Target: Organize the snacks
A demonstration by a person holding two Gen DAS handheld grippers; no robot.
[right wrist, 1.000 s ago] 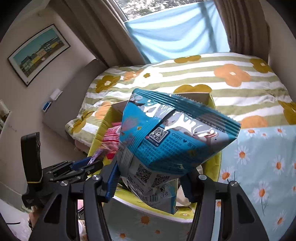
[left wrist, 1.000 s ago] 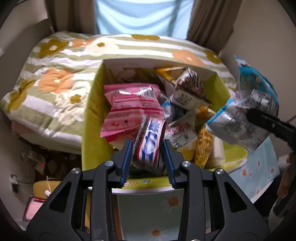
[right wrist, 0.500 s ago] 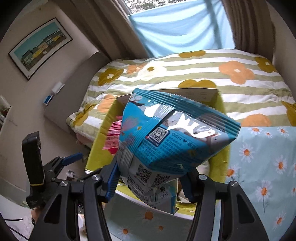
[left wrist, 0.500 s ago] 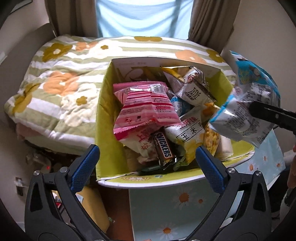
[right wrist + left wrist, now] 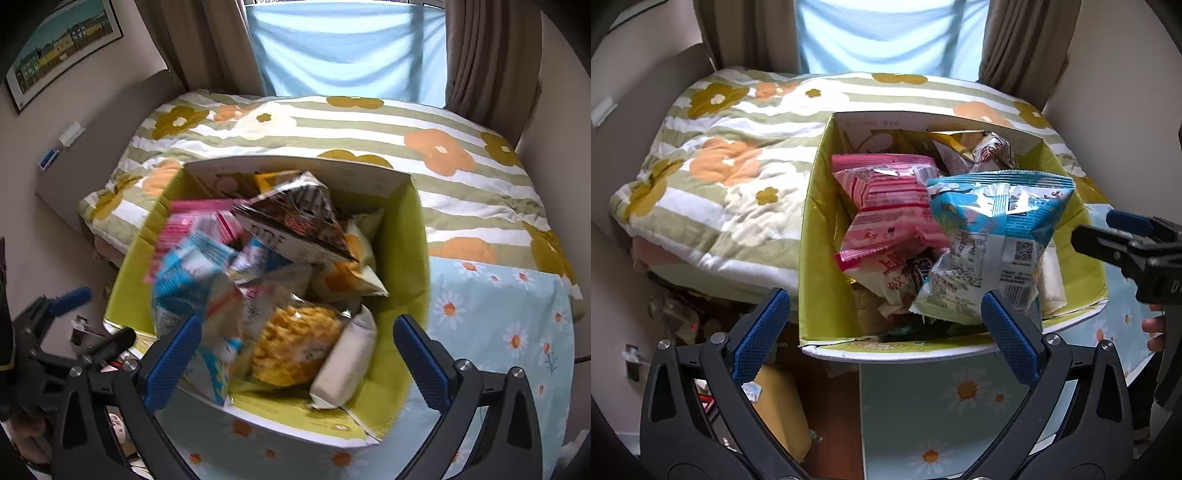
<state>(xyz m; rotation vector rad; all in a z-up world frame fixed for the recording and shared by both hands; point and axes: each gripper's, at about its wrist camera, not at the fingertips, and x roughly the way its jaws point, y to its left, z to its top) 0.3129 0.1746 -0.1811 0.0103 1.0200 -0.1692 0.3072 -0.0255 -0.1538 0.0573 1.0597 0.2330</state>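
Right gripper [image 5: 297,352], jaws now wide & empty, has just let go the blue bag [image 5: 993,236], a crinkly foil pouch now atop the pink pack [image 5: 886,206] in the green cardboard box [image 5: 816,236], left gripper [image 5: 882,332] also open w/ nothing, so both drops look done.
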